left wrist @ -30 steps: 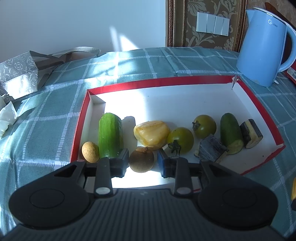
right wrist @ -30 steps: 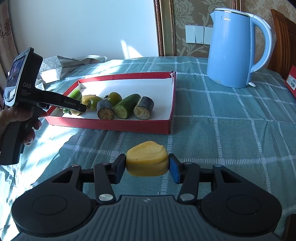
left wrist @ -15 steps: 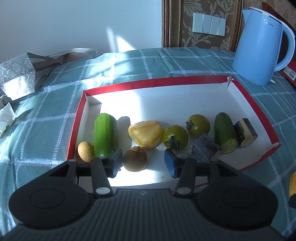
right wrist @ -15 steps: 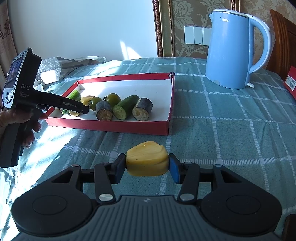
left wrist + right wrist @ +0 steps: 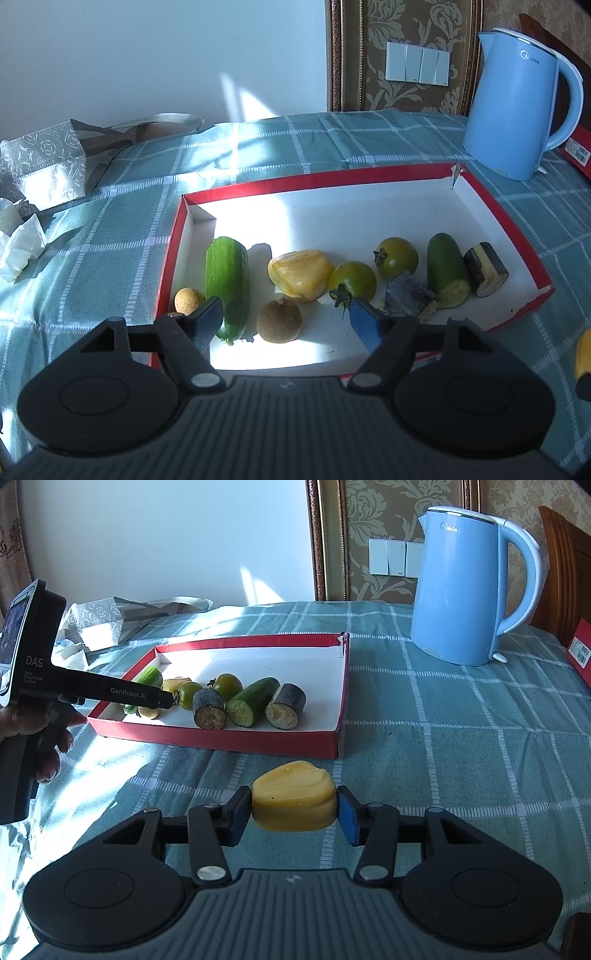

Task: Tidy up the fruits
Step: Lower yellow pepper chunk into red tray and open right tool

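Observation:
A red box (image 5: 295, 181) with a white floor holds a row of produce: a small tan fruit (image 5: 188, 301), a cucumber piece (image 5: 227, 284), a brown round fruit (image 5: 279, 320), a yellow fruit piece (image 5: 300, 273), two green tomatoes (image 5: 354, 280), two eggplant chunks and another cucumber piece (image 5: 446, 275). My left gripper (image 5: 286, 325) is open at the box's near edge, its jaws either side of the brown fruit, not touching it. My right gripper (image 5: 293, 814) is shut on a second yellow fruit piece (image 5: 294, 795) above the tablecloth, in front of the box (image 5: 221, 734).
A blue kettle (image 5: 460, 587) stands on the checked teal tablecloth to the right of the box. A silver gift bag (image 5: 44, 166) and crumpled tissue (image 5: 18, 243) lie at the far left. A red carton edge (image 5: 580, 651) is at the far right.
My left gripper has opened wide and let go of the brown round fruit, which now rests on the box floor. My right gripper still holds the yellow piece and has moved slightly.

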Available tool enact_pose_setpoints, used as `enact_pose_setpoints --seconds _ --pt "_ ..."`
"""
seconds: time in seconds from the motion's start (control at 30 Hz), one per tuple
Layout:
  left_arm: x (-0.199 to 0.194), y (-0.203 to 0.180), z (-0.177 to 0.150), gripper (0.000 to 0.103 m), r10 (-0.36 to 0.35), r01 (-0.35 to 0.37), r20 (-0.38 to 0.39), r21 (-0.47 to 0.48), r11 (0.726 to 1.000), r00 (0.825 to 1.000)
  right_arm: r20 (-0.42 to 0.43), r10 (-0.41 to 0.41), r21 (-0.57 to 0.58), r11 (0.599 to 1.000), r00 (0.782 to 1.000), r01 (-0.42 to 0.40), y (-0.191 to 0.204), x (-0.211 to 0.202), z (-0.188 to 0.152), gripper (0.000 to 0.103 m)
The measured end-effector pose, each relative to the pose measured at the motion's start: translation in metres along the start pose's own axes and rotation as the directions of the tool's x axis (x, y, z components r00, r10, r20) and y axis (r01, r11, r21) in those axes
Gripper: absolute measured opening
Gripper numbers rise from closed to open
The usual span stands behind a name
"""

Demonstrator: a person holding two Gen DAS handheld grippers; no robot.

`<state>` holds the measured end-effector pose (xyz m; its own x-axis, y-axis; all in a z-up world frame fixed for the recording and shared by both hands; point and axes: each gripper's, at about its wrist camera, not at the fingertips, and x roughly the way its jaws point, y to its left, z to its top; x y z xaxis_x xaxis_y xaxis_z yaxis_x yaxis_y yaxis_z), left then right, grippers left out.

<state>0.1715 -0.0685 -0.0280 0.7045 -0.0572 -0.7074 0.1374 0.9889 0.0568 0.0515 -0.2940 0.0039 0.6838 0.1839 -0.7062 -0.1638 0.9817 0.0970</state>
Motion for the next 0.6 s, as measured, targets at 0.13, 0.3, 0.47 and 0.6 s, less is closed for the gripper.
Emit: enact_pose_setpoints --seconds 0.13,0.3,0.47,0.6 --pt "-0.006 0.006 -0.004 0.069 0.008 -0.008 0.003 -0.013 1.000 1.000 0.006 0.000 -0.005 1.000 1.000 0.000 0.001 0.001 0.002 0.048" --pt "-0.021 0.008 -0.008 0.065 -0.018 0.018 0.015 -0.037 0.999 1.000 0.037 0.001 -0.042 0.999 0.999 0.000 0.006 0.004 0.014 0.048" --pt "-0.031 0.001 -0.013 0.065 -0.029 0.029 0.014 -0.026 0.999 0.999 0.080 0.006 -0.118 0.993 0.997 0.003 0.014 0.020 0.038 0.048" --pt "-0.035 0.001 -0.016 0.065 -0.019 0.020 0.014 -0.029 0.999 1.000 0.115 0.016 -0.160 0.987 0.993 0.002 0.021 0.036 0.058 0.048"
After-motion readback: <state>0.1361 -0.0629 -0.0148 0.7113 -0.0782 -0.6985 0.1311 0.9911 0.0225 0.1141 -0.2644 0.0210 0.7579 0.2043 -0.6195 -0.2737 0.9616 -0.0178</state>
